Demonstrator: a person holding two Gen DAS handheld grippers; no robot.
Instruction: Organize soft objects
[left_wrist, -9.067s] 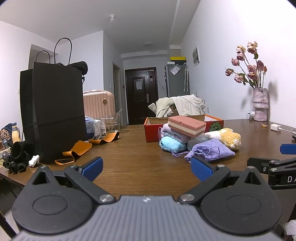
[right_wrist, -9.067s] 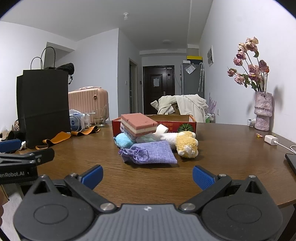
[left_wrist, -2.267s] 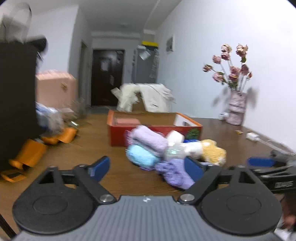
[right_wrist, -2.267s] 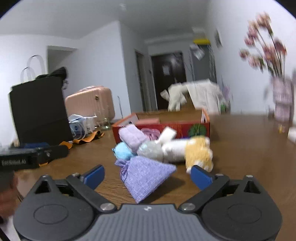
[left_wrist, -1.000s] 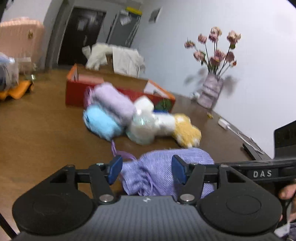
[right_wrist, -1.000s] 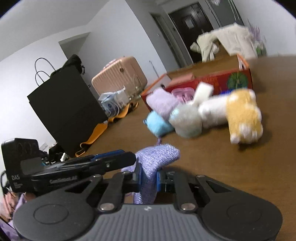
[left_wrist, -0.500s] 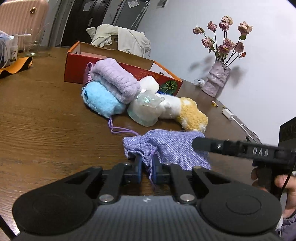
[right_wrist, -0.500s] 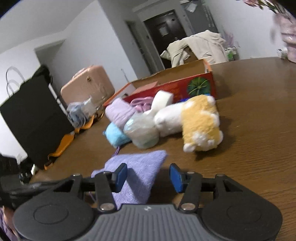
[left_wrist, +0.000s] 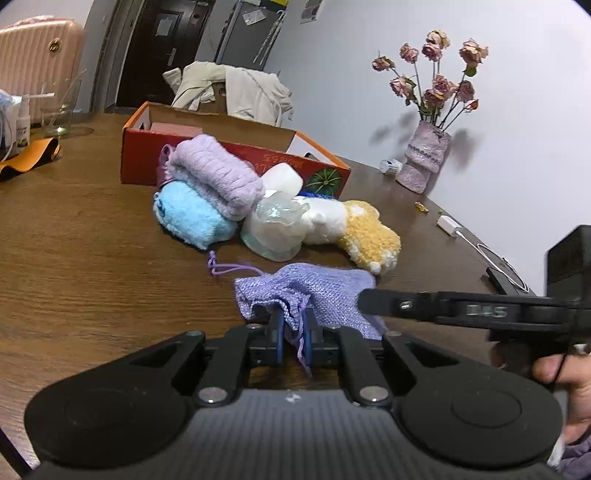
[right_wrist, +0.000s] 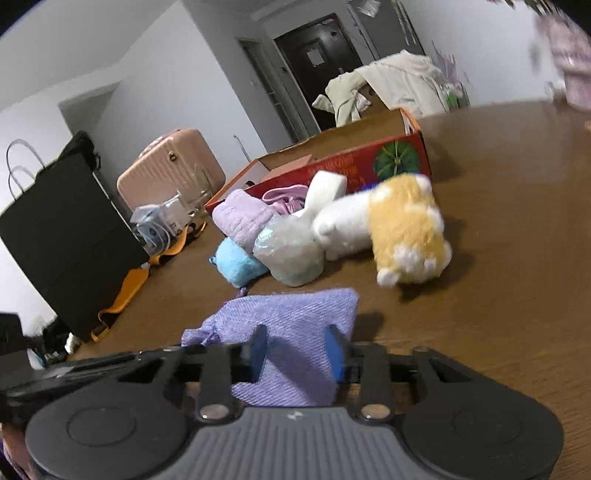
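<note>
Since a second ago: left gripper (left_wrist: 291, 341) has gone from half open around the lilac pouch (left_wrist: 317, 291) to fully clamped on its gathered neck; right gripper (right_wrist: 297, 354) let go, opened, and its jaws are closing again with the pouch's closed end between the blue pads (right_wrist: 334, 352). In the right wrist view the pads stand just off the cloth, so no press confirmed there. Pink foam block that topped the pile nine seconds ago now sits inside the red box (left_wrist: 236, 162).

Left to right, left wrist view:
- Orange strap (left_wrist: 29, 158) at far left edge of the wooden table (left_wrist: 92, 258).
- Red box behind the pile, open top, long side running left-right.
- Blue fluffy ball (left_wrist: 190, 218) with the purple rolled towel (left_wrist: 218, 177) lying on it.
- Clear-wrapped pale bundle (left_wrist: 275, 229) touching the white-and-yellow plush (left_wrist: 354, 229), which lies on its side, yellow end toward the right.
- Pouch lies flat on the table, nearest the cameras, just in front of the pile and apart from it. Long axis runs roughly left-right: gathered mouth at left in the left jaws, closed bottom to the right. Drawstring (left_wrist: 229, 267) trails from the neck back toward the blue ball.
- Right gripper's arm crosses in from the right, tip over the pouch's right end, with a hand (left_wrist: 569, 384) on its grip.
- Vase of dried roses (left_wrist: 424, 162) at the far right by the wall.

Right wrist view is motion-blurred.
</note>
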